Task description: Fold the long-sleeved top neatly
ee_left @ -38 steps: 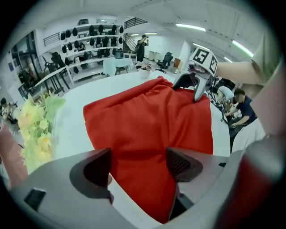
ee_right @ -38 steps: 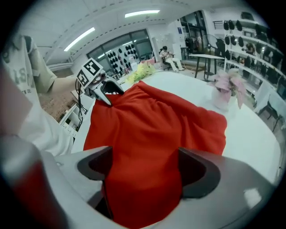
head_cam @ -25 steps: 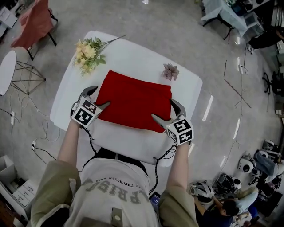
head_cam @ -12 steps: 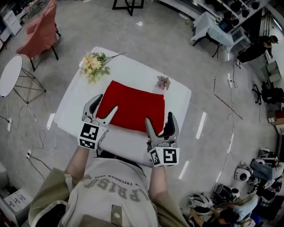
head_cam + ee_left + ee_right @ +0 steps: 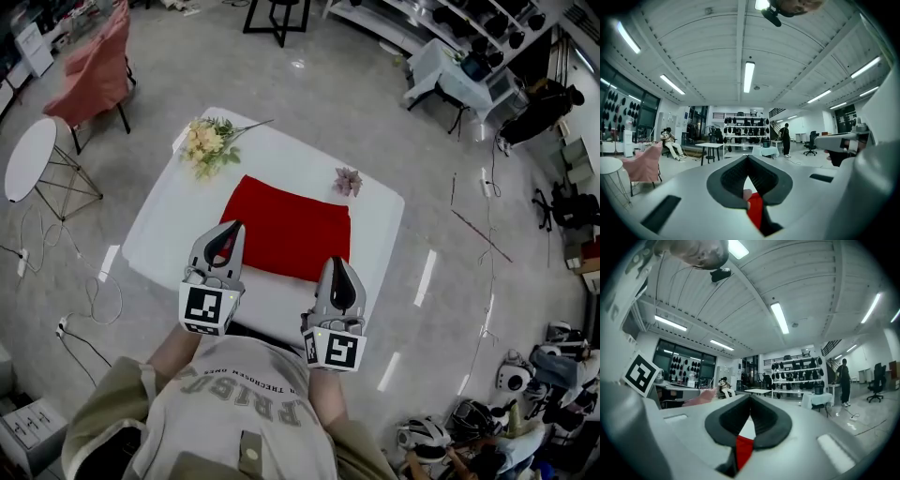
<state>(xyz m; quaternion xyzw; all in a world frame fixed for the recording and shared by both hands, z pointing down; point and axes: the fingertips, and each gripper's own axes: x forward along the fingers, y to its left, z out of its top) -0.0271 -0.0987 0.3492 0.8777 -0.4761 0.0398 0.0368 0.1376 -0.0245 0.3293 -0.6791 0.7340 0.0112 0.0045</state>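
**A:** How are the jaws sitting?

**B:** The left gripper (image 5: 228, 231) and the right gripper (image 5: 337, 265) are both showing jaws together. They have just been closing, and nothing is lying between them. Each is pointing out level into the room.

**A:** And the garment?

**B:** The folded red long-sleeved fabric top (image 5: 291, 234) is lying flat as a rectangle on the white square table (image 5: 380, 211), below the grippers. A yellow flower bunch (image 5: 211, 145) and a small pink flower (image 5: 348, 180) are resting near its far edge.
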